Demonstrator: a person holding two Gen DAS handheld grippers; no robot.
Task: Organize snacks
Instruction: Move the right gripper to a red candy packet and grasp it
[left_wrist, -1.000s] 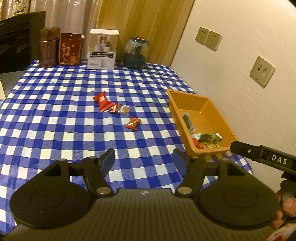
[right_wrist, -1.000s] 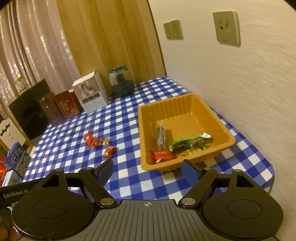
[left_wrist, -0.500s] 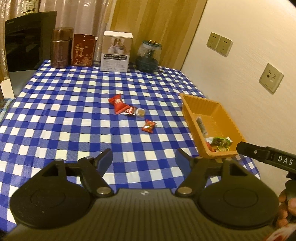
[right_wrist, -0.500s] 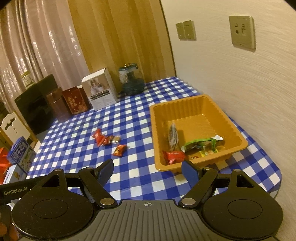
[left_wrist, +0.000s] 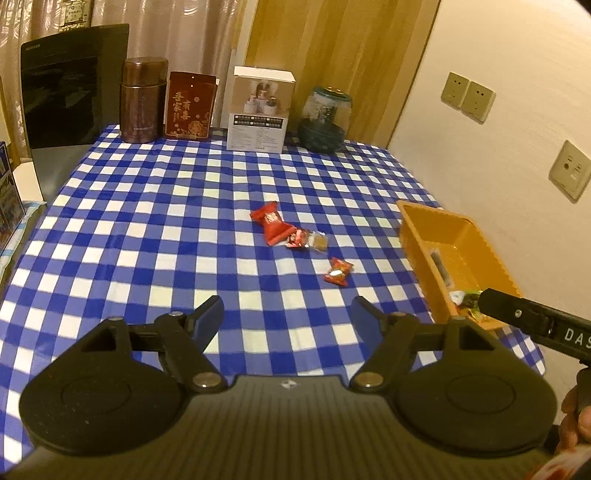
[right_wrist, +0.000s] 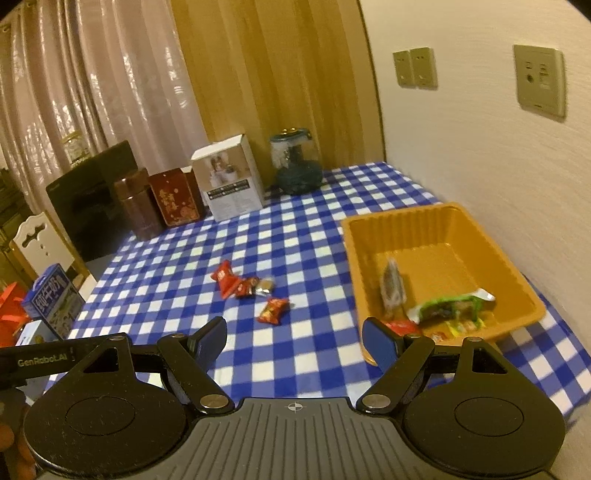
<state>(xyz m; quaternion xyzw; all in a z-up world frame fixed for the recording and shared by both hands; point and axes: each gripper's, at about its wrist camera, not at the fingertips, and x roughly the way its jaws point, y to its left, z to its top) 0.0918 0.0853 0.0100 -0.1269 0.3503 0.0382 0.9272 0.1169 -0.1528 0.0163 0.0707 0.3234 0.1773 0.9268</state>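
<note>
Both my left gripper (left_wrist: 287, 319) and right gripper (right_wrist: 294, 334) gape empty; largest red snack (left_wrist: 272, 222) lies lengthwise far-to-near; orange tray (right_wrist: 436, 225) holds green-wrapped snack (right_wrist: 448, 304).

Warm, dim yellowish room light tints both my views. Straight lines bow toward the dark corners. The curtain (right_wrist: 110, 92) shows sheen; the tray (right_wrist: 436, 236) and wall look slightly blurred.

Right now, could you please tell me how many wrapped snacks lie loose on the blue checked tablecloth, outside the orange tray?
4: a large red packet, a small red candy and a clear-wrapped brown sweet touching in a row, and another red candy apart, nearer the tray.
</note>
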